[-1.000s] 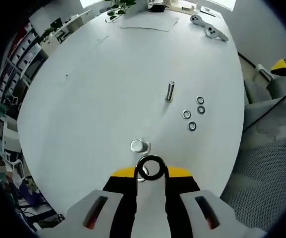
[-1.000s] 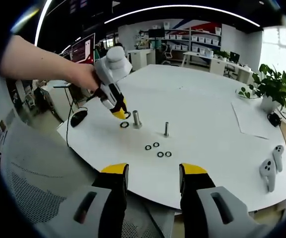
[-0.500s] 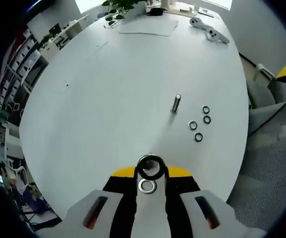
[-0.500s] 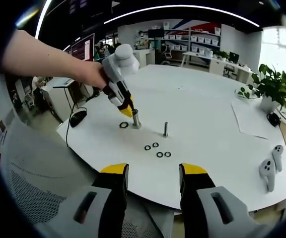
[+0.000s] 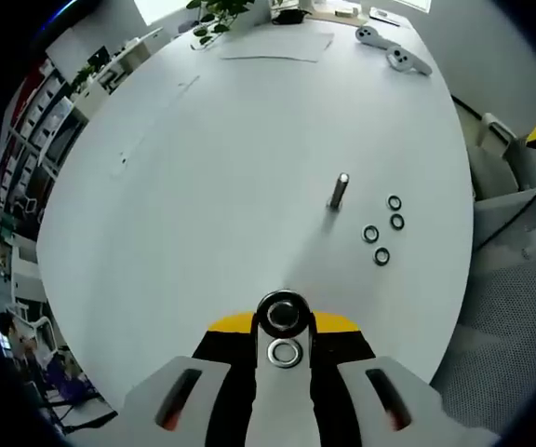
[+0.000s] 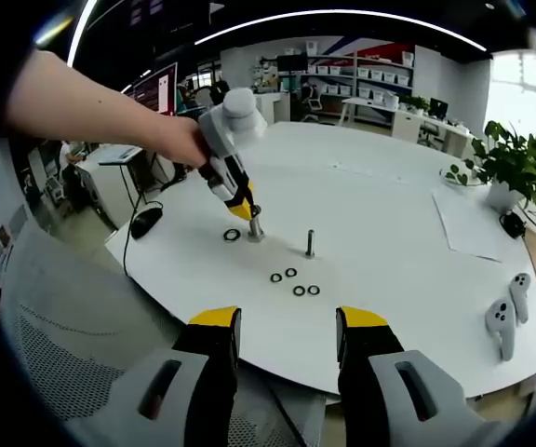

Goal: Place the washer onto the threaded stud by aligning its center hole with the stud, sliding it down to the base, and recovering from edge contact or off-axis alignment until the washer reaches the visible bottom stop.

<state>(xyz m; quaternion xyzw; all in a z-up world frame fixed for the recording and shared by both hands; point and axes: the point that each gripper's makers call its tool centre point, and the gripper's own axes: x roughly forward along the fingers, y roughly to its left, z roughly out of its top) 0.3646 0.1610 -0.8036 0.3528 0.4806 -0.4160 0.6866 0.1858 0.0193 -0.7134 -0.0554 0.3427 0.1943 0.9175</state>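
The washer [image 5: 283, 314] sits pinched in my left tongs [image 5: 284, 321], right over the stud [image 6: 255, 222]. I should keep it level, centre its hole, then lower gently. My right tongs [image 6: 287, 326] hang unclenched, well back from the stud.

No text, label, brand, number or sign can be read in either view. The sheets of paper [image 5: 277, 42] at the far end of the white table [image 5: 203, 168] show no legible print, and the wall screen [image 6: 156, 88] and the shelving bins [image 6: 380, 74] in the background of the right gripper view are too small and blurred for any lettering to be made out.
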